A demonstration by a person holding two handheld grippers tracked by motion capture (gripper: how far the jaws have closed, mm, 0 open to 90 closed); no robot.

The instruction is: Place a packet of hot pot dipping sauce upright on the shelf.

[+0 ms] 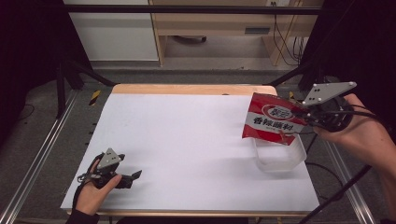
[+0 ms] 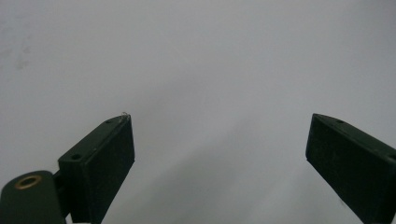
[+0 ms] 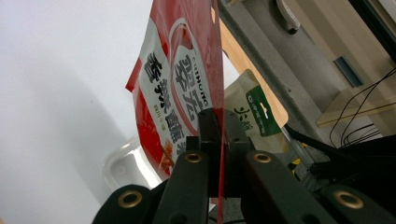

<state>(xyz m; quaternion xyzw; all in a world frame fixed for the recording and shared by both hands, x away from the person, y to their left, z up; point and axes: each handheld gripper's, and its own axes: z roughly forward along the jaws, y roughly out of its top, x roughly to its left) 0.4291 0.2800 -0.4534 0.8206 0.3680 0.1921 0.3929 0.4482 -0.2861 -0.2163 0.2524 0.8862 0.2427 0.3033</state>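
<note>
Open white table (image 1: 187, 140) between the grippers; clear container (image 1: 279, 156) and red pouch (image 1: 273, 119) crowd right gripper (image 1: 306, 116)

One red packet (image 1: 273, 123) and one clear plastic tub (image 1: 279, 156) are on show. A second packet, green and white (image 3: 252, 114), sits behind. Two tools are in hand.

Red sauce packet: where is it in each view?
High view: red packet at right, held in the right gripper above the clear tub.
Right gripper view: upper centre, pinched edge-on between the jaws.
Left gripper view: not in it.
Shared landmark: the tub, also under the packet at lower left.
</note>
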